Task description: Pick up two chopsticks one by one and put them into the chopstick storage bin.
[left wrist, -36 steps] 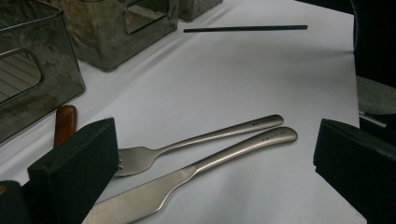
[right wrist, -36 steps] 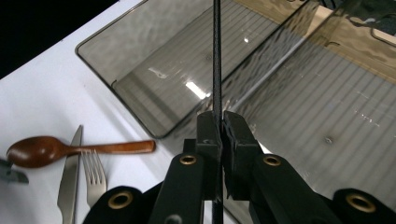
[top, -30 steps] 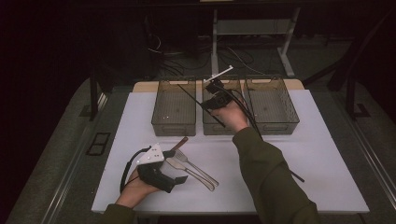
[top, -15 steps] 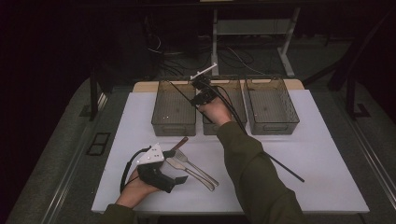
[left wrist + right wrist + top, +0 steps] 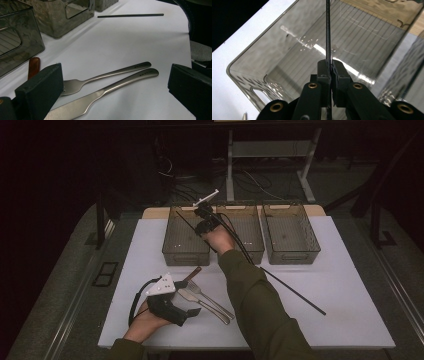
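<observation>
My right gripper (image 5: 201,215) (image 5: 329,67) is shut on a thin black stick (image 5: 327,30), which hangs over the open left bin (image 5: 185,251) (image 5: 244,62). In the high view the held stick (image 5: 186,222) slants across that bin. A second black stick (image 5: 295,292) (image 5: 130,15) lies on the white mat (image 5: 150,245) at the right. My left gripper (image 5: 188,298) (image 5: 115,83) rests open at the front left. A steel fork (image 5: 105,76) and knife (image 5: 100,93) lie between its jaws, untouched.
Three clear grey bins stand in a row at the back: the left one, a middle bin (image 5: 252,247) and a right bin (image 5: 292,255). A brown-handled utensil (image 5: 193,272) (image 5: 33,67) lies beside the fork. The right sleeve (image 5: 255,305) crosses the mat's middle.
My right gripper has carried the black stick leftward and slightly down, from over the middle bin to over the left bin. The left gripper and cutlery have stayed put.
</observation>
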Demonstrator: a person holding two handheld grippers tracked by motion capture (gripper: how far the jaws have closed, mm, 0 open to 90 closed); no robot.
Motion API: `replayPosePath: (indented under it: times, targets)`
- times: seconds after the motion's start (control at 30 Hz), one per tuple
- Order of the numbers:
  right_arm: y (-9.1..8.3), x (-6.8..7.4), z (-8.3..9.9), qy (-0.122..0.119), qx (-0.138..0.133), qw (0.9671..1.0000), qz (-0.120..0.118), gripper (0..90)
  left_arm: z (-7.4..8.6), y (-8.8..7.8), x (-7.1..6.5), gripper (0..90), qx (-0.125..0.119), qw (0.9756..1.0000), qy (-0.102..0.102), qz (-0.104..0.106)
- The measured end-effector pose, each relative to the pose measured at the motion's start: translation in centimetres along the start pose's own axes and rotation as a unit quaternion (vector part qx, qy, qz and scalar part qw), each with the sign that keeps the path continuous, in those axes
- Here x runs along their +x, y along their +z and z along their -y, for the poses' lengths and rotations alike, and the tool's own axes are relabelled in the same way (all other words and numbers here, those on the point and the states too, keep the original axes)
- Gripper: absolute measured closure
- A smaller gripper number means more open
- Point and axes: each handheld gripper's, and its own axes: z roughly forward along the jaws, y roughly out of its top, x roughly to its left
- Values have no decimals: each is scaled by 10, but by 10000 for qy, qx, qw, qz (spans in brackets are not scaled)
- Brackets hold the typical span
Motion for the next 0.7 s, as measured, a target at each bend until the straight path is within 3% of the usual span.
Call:
replayPosePath:
  times: [0.17,0.3,0.53,0.7]
  targets:
    - [6,5,-1,-27,41,10000,58,848,0,0,0,0,5,10000,22,10]
    - [4,4,-1,-99,-26,9999,39,776,0,-2,1,0,-18,10000,12,1]
    - [-14,4,0,-335,-263,9991,-82,616,0,-2,1,0,-18,10000,11,-19]
    - [-30,-3,7,-341,-435,9983,-210,503,0,-2,1,0,-7,10000,19,-28]
